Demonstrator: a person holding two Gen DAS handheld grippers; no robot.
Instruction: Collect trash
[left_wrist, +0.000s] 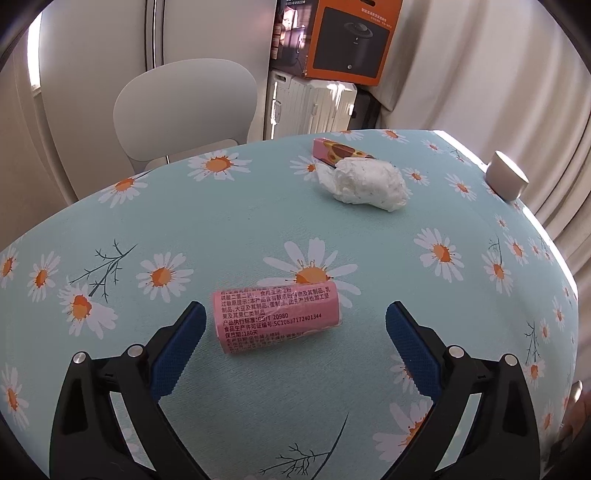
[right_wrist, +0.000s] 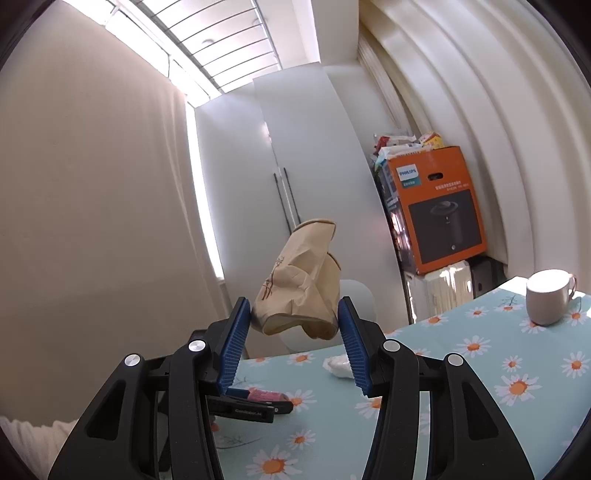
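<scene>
My left gripper (left_wrist: 295, 314) gapes wide around the pink wrapper (left_wrist: 276, 318), while my right gripper (right_wrist: 293, 317) clamps a crumpled paper cup (right_wrist: 299, 284) at 12 o'clock.

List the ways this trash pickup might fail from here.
1. The left gripper is open around the pink wrapper, off-centre; closing may nudge the wrapper aside.
2. The right gripper pinches only the crushed paper cup's base, held off the table; it may slip out.
</scene>
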